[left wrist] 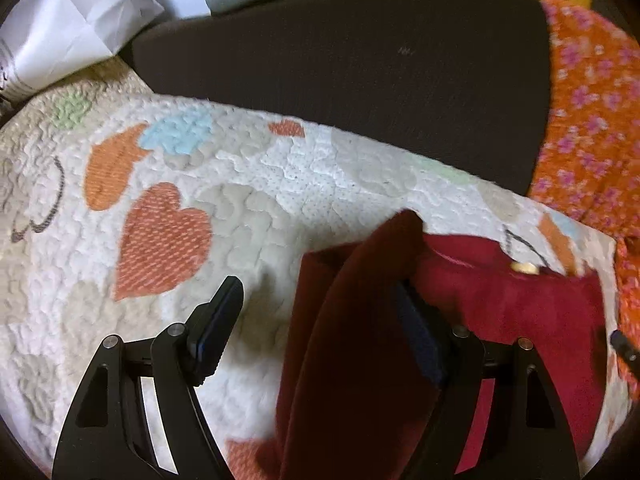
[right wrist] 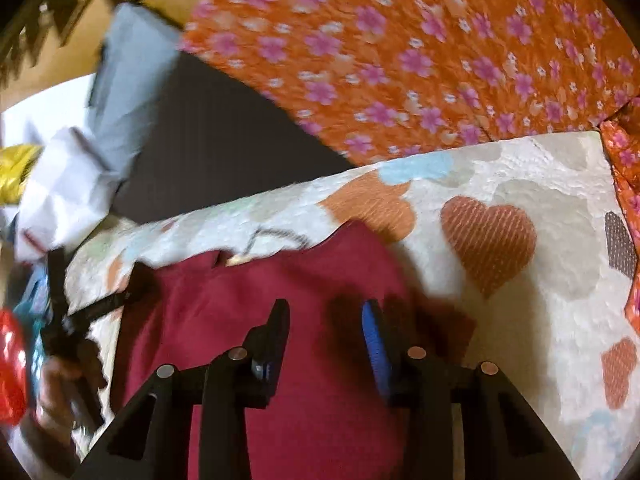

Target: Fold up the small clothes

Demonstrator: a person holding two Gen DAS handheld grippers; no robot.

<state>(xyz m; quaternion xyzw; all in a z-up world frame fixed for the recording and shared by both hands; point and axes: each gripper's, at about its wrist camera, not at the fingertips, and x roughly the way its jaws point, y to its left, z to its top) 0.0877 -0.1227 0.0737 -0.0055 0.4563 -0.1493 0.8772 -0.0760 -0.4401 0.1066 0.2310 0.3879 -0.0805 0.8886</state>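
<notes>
fold of the dark red garment part done.
left gripper (left wrist: 316, 320) stands wide, a raised flap of the dark red garment (left wrist: 520, 304) draped over one finger, unclamped; right gripper (right wrist: 326, 334) hovers half-open above it on the heart quilt (left wrist: 248, 184); flattening and further folds remain.

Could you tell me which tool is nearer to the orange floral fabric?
Right. The right tool hovers open over the dark red garment, the orange floral fabric just beyond; the left tool sits further across the heart-patterned quilt.

No readable text, labels or numbers anywhere
</notes>
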